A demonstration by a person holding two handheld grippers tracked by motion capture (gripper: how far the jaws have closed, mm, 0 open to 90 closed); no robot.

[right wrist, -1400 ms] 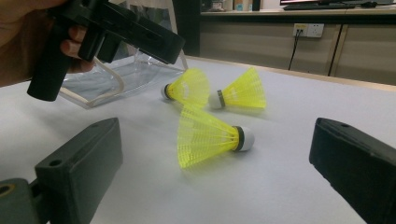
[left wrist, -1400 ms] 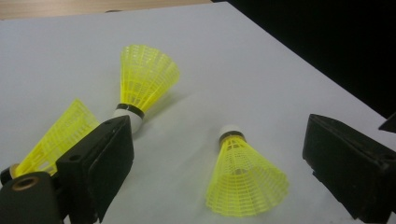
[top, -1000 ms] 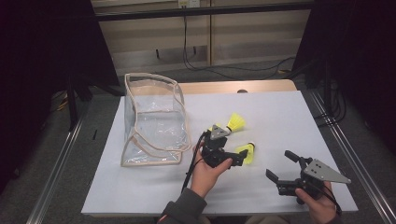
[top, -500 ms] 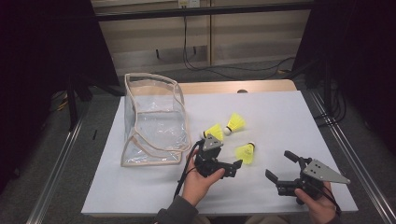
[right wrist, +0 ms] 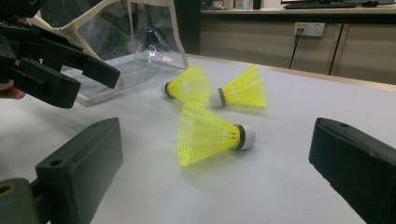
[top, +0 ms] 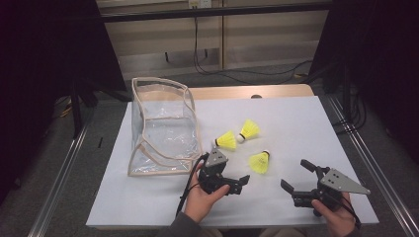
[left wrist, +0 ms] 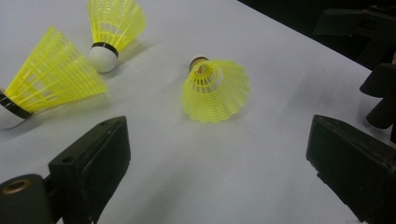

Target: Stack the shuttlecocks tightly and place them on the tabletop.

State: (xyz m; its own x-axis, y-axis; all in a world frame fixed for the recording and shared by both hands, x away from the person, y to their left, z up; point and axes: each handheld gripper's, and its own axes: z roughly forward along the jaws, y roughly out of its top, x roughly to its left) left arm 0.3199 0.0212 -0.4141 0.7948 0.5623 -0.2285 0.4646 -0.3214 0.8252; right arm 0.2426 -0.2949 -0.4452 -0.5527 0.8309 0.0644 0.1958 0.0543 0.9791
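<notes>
Three yellow shuttlecocks lie loose on the white table as I bring both grippers in from the near edge. My left gripper hovers with jaws spread and empty, aimed at the nearest shuttlecock, which lies on its side just beyond the jaws, in the gap between my two tools; in the left gripper view its skirt opens toward me. My right gripper waits to the right, near the table's front, jaws likewise wide apart and holding nothing. The other two shuttlecocks rest farther back, cork ends close together, just right of the clear plastic bag, which stands open at the left.

I judge this the approach before a first pick, with nothing yet in the bag. The next move calls for easing the left jaws forward around the skirt or cork, closing gently so the light plastic does not skid or crush, then carrying it left to the bag's mouth.
</notes>
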